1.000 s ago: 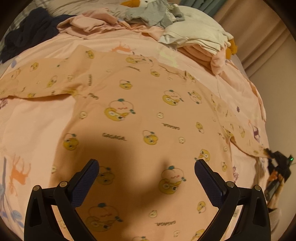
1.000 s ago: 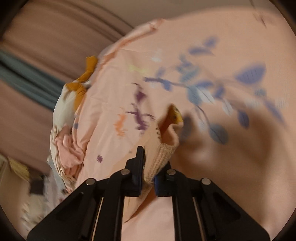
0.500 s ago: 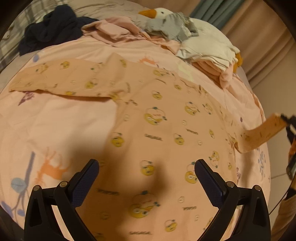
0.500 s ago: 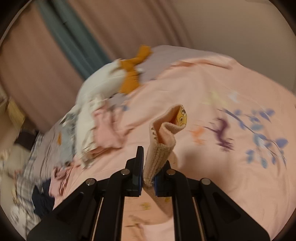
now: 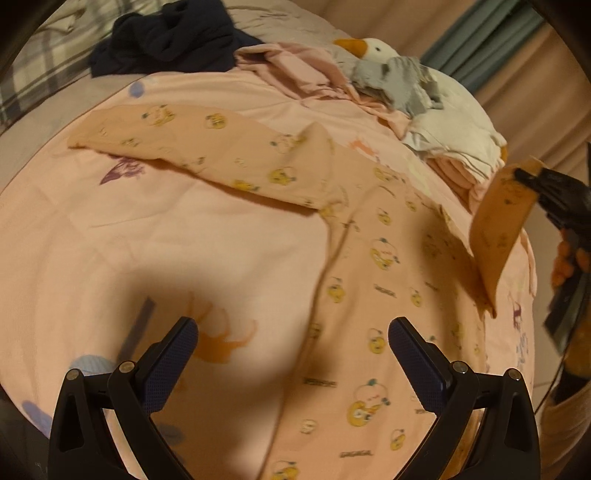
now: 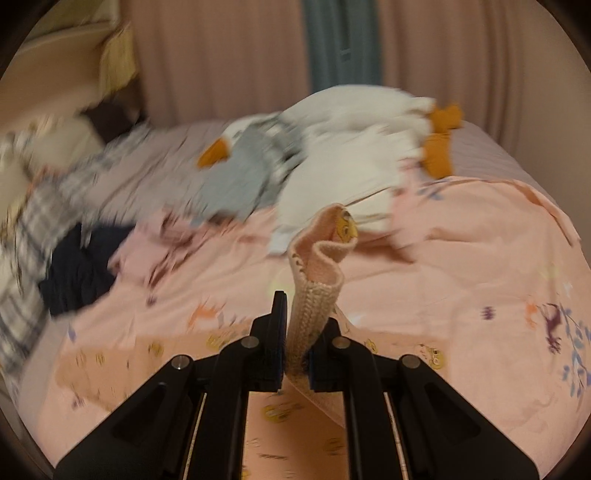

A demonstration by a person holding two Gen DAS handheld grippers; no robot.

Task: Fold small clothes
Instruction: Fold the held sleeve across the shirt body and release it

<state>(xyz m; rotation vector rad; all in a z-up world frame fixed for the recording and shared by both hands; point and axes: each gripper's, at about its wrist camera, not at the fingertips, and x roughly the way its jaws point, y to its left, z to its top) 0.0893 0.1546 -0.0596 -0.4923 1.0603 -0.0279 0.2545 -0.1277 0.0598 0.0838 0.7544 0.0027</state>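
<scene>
A peach child's top [image 5: 373, 258] printed with yellow cartoon faces lies spread flat on the pink bedspread [image 5: 155, 236]; its left sleeve [image 5: 207, 147] stretches out to the left. My left gripper [image 5: 291, 354] hangs open above the top's lower left edge, with nothing between its fingers. My right gripper [image 6: 299, 332] is shut on the ribbed cuff [image 6: 314, 295] of the right sleeve. In the left wrist view that sleeve [image 5: 498, 221] stands lifted off the bed at the right, held by the right gripper [image 5: 528, 177].
At the bed's far side lie a dark navy garment [image 5: 170, 33], crumpled pink clothes [image 5: 295, 70], a grey garment [image 5: 399, 85] and a white goose plush [image 6: 351, 147] with orange beak and feet. Curtains [image 6: 343, 44] hang behind the bed. A person's hand [image 5: 565, 266] shows at the right edge.
My right gripper has lifted the sleeve cuff off the bed and swung round, so its view now looks across the bed. My left gripper has slid left over the top.
</scene>
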